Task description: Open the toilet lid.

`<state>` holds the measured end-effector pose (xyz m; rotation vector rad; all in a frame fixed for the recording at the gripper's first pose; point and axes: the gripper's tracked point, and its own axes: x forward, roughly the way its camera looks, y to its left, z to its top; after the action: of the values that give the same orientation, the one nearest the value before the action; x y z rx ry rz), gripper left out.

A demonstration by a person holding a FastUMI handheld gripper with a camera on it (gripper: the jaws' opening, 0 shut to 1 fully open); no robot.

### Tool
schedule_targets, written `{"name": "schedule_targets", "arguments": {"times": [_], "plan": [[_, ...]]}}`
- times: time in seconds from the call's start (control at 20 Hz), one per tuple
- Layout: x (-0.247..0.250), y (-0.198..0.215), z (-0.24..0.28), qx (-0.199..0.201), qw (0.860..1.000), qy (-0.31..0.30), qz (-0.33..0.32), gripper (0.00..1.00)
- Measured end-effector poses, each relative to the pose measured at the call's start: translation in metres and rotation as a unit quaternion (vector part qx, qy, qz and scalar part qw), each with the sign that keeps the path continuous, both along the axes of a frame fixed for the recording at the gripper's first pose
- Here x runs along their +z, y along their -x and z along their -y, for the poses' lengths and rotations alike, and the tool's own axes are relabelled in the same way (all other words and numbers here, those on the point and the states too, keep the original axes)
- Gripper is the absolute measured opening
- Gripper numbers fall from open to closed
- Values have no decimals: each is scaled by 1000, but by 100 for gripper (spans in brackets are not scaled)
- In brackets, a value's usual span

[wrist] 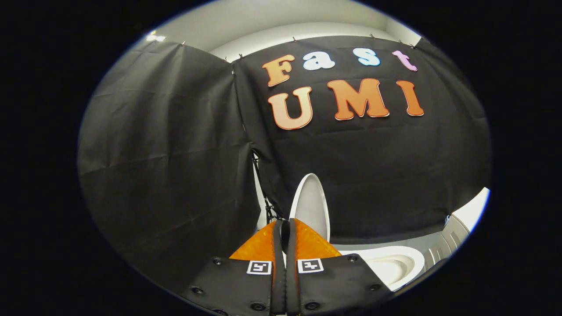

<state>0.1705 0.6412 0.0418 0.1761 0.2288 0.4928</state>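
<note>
Black cloth wall [175, 145] hangs in 2 panels, pale ceiling [272, 17] above, a grey ribbed object [452, 239] low beside it.

smooth glossy toilet lid [311, 206] and bowl [395, 263], matt creased black cloth wall [167, 145]

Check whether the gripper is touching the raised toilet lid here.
Cannot tell. In the gripper view the closed gripper overlaps the upright toilet lid, which stands just beyond its fingers; no gap or contact is plain.
</note>
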Motion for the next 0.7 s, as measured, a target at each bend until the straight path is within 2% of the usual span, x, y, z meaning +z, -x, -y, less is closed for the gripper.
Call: {"name": "schedule_targets", "arguments": {"times": [0.2, 0.45, 0.5, 0.7], "plan": [[-6, 4, -41, 39, 999, -1, -9, 8], [-11, 11, -58, 53, 999, 2, -14, 8], [-14, 11, -60, 54, 998, -3, -18, 15], [-8, 8, -53, 53, 998, -13, -25, 30]]}}
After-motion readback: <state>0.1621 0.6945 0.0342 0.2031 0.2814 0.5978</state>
